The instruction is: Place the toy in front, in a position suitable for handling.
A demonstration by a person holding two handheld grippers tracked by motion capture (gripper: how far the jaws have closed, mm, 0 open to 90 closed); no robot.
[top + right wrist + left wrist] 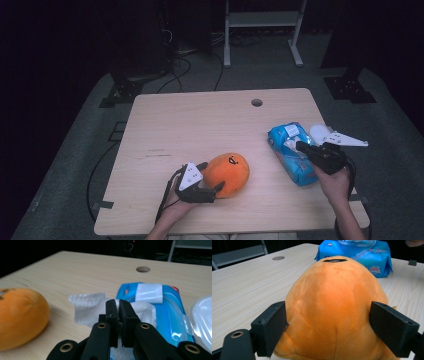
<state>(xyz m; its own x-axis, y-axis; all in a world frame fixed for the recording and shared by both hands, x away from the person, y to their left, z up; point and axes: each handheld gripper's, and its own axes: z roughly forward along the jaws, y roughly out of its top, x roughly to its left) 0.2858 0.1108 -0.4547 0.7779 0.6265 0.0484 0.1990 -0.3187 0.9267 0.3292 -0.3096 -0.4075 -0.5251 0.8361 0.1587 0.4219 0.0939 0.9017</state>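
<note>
Dim room, lit tabletop, soft focus

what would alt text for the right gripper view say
The right claw, jaws shut, pinches a white wipe drawn from a blue wipes pack on a light wooden table. An orange plush toy lies at left.

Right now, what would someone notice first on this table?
The big orange plush toy near the front edge, sitting between the open left tongs. Then, at the right, the blue wipes pack, where the right tongs pinch a white wipe sticking out of it.
</note>
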